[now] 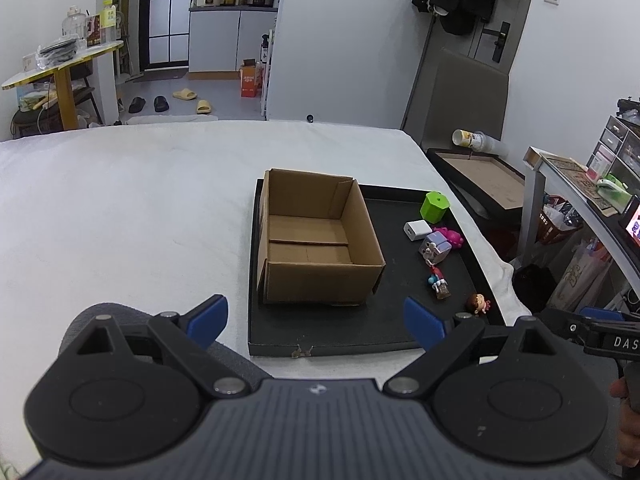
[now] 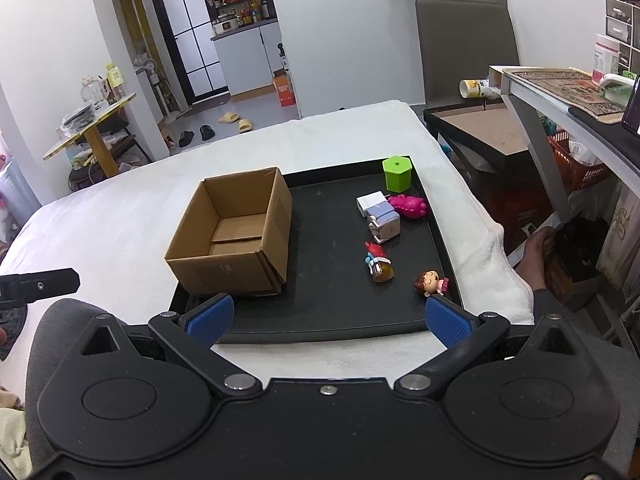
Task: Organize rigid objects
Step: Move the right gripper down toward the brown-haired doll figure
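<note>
White walls [image 1: 340, 40] enclose the room, and a grey floor [image 1: 216, 96] runs toward a black-framed glass door [image 1: 168, 12]. A yellow-topped side table [image 1: 60, 68] stands at the left, slippers [image 1: 192, 100] lie on the floor, and kitchen cabinets [image 1: 232, 36] sit beyond. A grey chair [image 2: 464, 48] and a desk [image 2: 560, 96] stand at the right.

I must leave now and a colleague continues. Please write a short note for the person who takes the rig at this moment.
Left tongs: open, holding nothing, hovering before the near edge of the black tray.
Right tongs: open, holding nothing, also at the near edge.
Cardboard box: on the tray's left part, open, nothing visible inside.
On the tray right of it: green container, white block, pink toy, lilac cube, small bottle figure, doll.
Done: nothing visibly sorted.
Left: presumably moving all six items into the box.
</note>
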